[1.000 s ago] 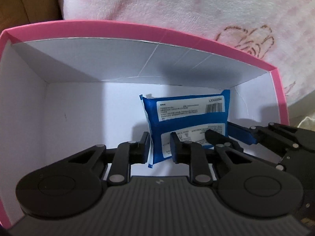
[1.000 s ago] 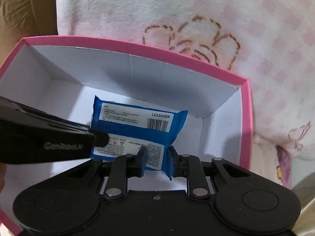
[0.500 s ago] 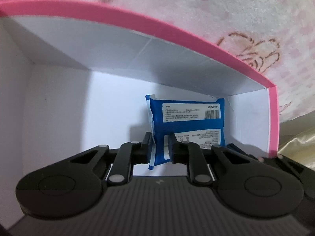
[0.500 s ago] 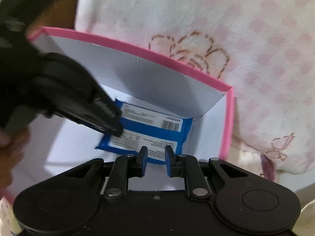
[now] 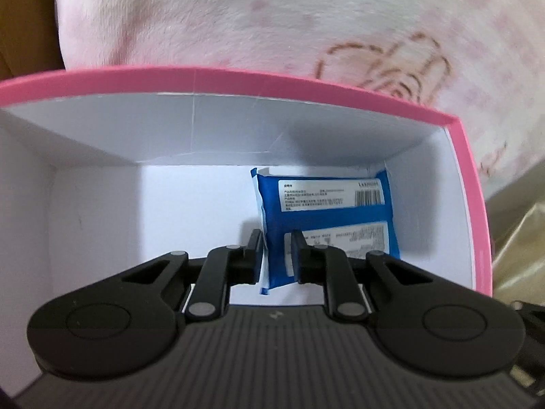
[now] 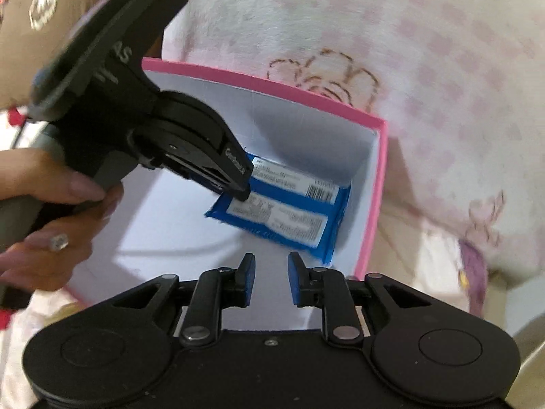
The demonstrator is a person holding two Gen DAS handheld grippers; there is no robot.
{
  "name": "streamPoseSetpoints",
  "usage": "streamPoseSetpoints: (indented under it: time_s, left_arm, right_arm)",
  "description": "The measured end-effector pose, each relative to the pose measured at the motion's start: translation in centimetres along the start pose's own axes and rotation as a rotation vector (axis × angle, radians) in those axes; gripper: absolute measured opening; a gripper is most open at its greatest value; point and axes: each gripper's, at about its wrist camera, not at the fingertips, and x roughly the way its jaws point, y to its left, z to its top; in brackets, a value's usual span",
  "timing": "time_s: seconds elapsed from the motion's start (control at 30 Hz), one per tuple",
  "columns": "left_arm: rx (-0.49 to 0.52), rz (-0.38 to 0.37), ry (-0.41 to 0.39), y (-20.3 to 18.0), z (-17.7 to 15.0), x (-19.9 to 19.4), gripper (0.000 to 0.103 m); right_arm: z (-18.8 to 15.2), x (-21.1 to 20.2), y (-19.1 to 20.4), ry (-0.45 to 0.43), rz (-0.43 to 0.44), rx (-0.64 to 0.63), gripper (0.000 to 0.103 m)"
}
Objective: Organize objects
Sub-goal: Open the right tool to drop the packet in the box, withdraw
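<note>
A blue packet (image 5: 327, 211) with white printed labels lies flat in the far right corner of a pink-rimmed white box (image 5: 238, 78). My left gripper (image 5: 276, 252) reaches down into the box, shut on the packet's left edge. From the right wrist view the left gripper (image 6: 242, 192) comes in from the left, its tips on the packet (image 6: 293, 211), with a hand (image 6: 51, 204) around its handle. My right gripper (image 6: 270, 266) hovers above the box's (image 6: 272, 87) near side, shut with a narrow gap and nothing between its pads.
The box rests on a fluffy pink-and-white blanket (image 5: 272, 17) with a brown embroidered figure. A gold-coloured fabric (image 5: 517, 231) shows beyond the box's right wall. Brown cardboard (image 5: 24, 17) stands at the far left. The box floor left of the packet is bare white.
My right gripper has come off the packet's near edge and risen back out of the box. The packet now sits nearer the box's right wall, still between the left gripper's fingers.
</note>
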Motion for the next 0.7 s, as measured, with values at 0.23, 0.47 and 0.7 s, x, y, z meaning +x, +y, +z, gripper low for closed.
streamPoseSetpoints:
  time_s: [0.23,0.47,0.7]
  left_arm:
    - [0.182,0.038,-0.04,-1.4,-1.8,-5.3,0.036]
    - [0.244,0.033,-0.065,-4.1,-3.9,-12.3,0.046]
    - [0.297,0.081,-0.091,-5.1,-7.7,-17.8,0.053]
  right_arm:
    - [-0.9,-4.7,-1.9,-0.058,0.072,0.101,0.033]
    - [-1.5,-6.8,-1.3,-0.11,0.08,0.095,0.036]
    - [-2.8,-11.2,1.7,-0.174,0.08,0.042,0.049]
